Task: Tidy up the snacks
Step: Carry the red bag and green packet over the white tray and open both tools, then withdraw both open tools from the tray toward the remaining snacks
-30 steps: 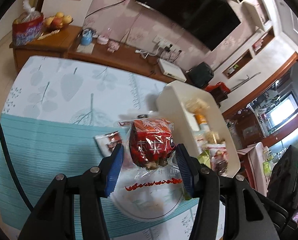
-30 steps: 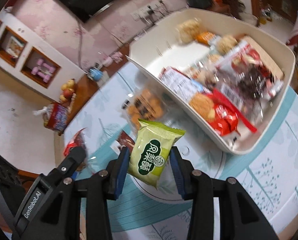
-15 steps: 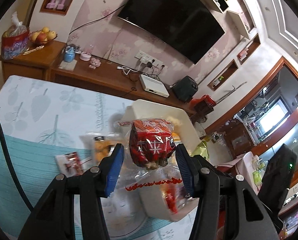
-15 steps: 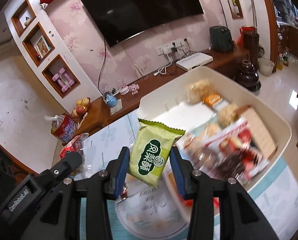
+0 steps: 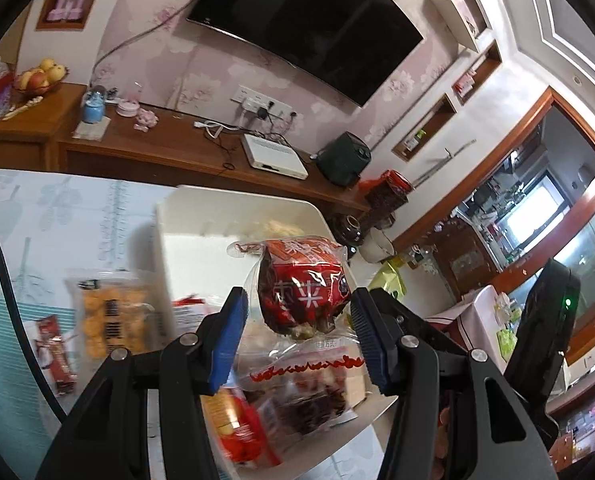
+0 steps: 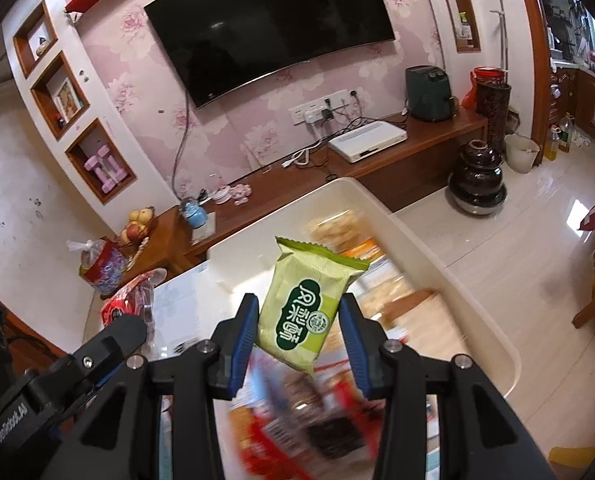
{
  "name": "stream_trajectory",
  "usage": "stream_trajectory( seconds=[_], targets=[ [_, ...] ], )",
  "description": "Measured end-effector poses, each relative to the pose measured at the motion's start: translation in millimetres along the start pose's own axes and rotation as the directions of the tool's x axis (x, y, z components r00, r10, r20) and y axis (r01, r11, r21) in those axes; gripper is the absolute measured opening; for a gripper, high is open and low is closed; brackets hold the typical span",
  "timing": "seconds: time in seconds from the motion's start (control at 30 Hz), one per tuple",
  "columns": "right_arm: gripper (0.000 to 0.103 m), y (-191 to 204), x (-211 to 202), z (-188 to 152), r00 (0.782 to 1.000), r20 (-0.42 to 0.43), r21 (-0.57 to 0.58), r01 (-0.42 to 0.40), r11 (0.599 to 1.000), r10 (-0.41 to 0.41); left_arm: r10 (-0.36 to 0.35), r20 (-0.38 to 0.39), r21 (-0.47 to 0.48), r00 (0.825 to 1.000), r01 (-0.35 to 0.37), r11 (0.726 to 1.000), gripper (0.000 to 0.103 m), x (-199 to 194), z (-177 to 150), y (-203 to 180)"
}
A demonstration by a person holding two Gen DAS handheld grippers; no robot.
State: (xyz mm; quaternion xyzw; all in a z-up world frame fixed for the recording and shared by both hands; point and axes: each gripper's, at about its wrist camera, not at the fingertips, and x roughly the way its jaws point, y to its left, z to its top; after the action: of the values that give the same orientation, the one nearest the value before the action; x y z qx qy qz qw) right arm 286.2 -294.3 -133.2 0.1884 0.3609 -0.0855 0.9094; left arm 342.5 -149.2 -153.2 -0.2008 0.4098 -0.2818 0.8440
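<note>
My left gripper (image 5: 299, 334) is shut on a red snack bag in clear wrap (image 5: 303, 294) and holds it above the white bin (image 5: 233, 200), which holds several snack packs. My right gripper (image 6: 299, 334) is shut on a green snack packet (image 6: 307, 306) and holds it above the same white bin (image 6: 473, 292). The left gripper with its red bag (image 6: 131, 304) shows at the left of the right wrist view. The green packet (image 5: 387, 282) peeks out behind the left gripper's right finger.
On the leaf-print tablecloth (image 5: 37, 208), left of the bin, lie a clear bag of yellow puffs (image 5: 109, 316) and a small red-brown packet (image 5: 55, 354). Behind the table stands a wooden TV cabinet (image 5: 157, 148) with a white box, cables and a fruit bowl.
Both grippers have risen and moved forward over the bin, each still holding its snack. The bin now lies directly beneath both.
</note>
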Motion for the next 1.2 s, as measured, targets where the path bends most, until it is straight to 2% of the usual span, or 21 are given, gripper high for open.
stream_trajectory(
  seconds=[0.17, 0.3, 0.63, 1.0, 1.2],
  targets=[
    [0.042, -15, 9, 13, 0.999, 0.002, -0.054, 0.04, 0.998, -0.04, -0.003, -0.021, 0.014, 1.0, 0.003, 1.0, 0.052, 18, -5, -15],
    [0.042, -24, 15, 16, 0.999, -0.005, -0.08, 0.037, 0.996, -0.038, 0.016, -0.01, 0.019, 1.0, -0.016, 1.0, 0.054, 20, -5, -17],
    [0.052, -26, 18, 16, 1.0, -0.03, -0.081, 0.004, 0.997, -0.007, 0.106, 0.025, -0.064, 0.994, -0.104, 0.993, 0.059, 1, -2, 16],
    [0.052, 3, 15, 5, 0.998, -0.057, -0.122, -0.047, 0.991, 0.04, 0.19, 0.046, -0.129, 0.981, -0.183, 0.975, 0.062, -33, -11, 56],
    [0.052, 29, 15, -6, 0.995, -0.075, -0.173, -0.075, 0.982, 0.062, 0.221, 0.024, -0.162, 0.975, -0.214, 0.963, 0.065, -49, -19, 80]
  ],
)
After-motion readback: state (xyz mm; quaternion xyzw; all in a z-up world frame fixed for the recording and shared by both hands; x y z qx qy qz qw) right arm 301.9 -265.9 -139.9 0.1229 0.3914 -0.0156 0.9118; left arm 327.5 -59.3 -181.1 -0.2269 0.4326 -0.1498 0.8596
